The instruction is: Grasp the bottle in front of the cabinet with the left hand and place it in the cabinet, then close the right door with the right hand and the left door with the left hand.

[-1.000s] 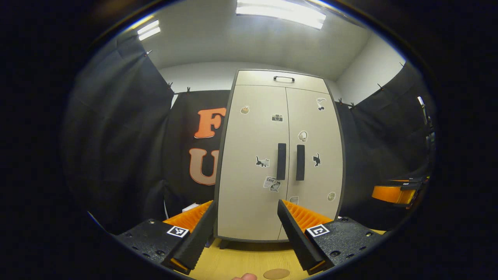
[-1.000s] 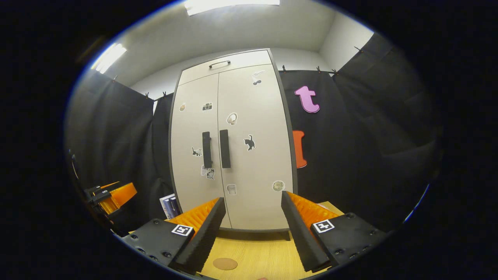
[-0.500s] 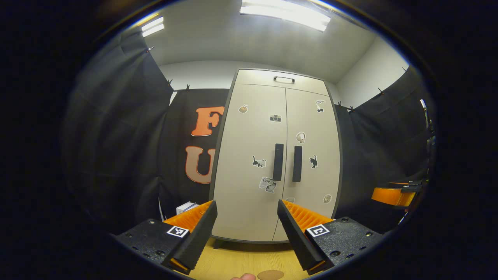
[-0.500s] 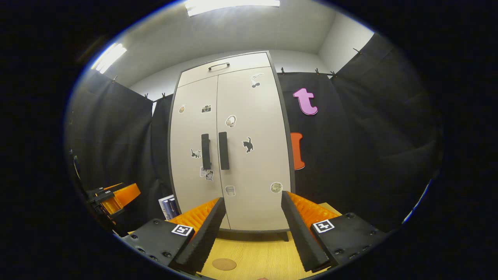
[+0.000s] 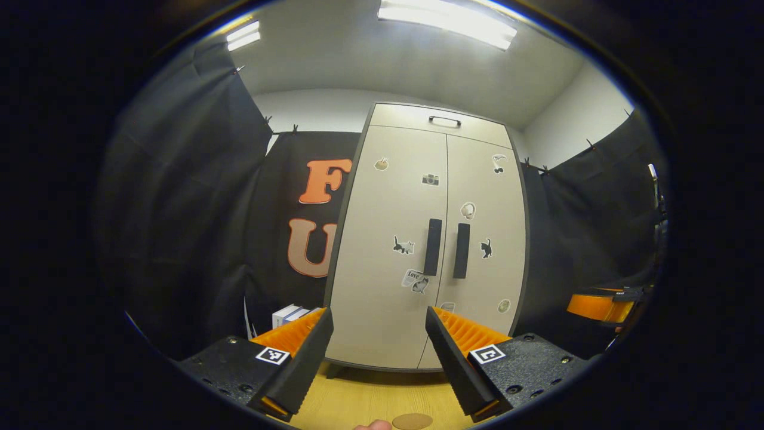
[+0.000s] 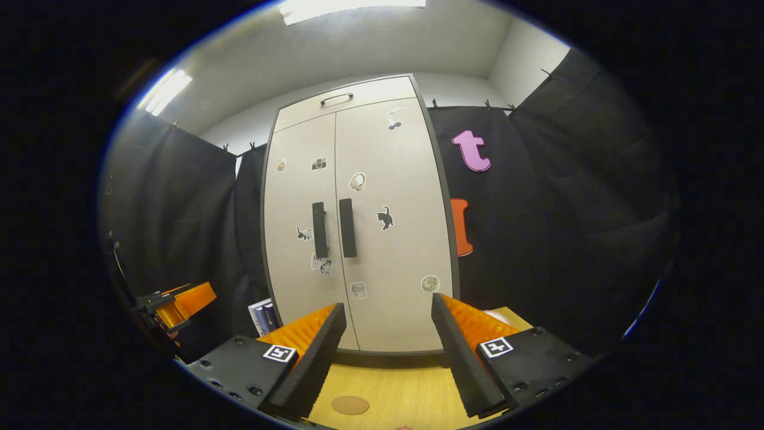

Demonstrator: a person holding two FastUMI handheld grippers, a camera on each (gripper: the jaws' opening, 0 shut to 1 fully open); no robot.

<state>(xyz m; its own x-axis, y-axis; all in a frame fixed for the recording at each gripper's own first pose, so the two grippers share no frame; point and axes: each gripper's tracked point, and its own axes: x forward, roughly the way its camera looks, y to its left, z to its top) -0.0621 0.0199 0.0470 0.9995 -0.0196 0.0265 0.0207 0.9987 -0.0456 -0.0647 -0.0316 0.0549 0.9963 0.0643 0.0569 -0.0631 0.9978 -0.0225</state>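
A tall beige cabinet (image 5: 430, 239) (image 6: 358, 227) stands on the wooden table, both doors shut, with two dark vertical handles (image 5: 446, 248) (image 6: 333, 229) side by side at the middle and stickers on the doors. My left gripper (image 5: 376, 364) is open in front of the cabinet's lower part, nothing between its fingers. My right gripper (image 6: 388, 358) is open too, a short way before the cabinet's base. The right gripper (image 5: 600, 304) also appears at the right edge of the left gripper view, and the left gripper (image 6: 179, 301) at the left edge of the right gripper view.
The yellow wooden table (image 5: 370, 400) (image 6: 394, 394) runs up to the cabinet's feet, with a round brown mark (image 5: 412, 421) (image 6: 350, 405) on it. A white and blue box (image 5: 289, 313) (image 6: 262, 316) stands left of the cabinet. A fingertip (image 5: 373, 425) pokes in at the bottom edge. Black cloth walls surround everything.
Both grippers have drifted slightly in front of the shut cabinet; the left gripper view has shifted a little left, showing more of the box. Fingers stay open.
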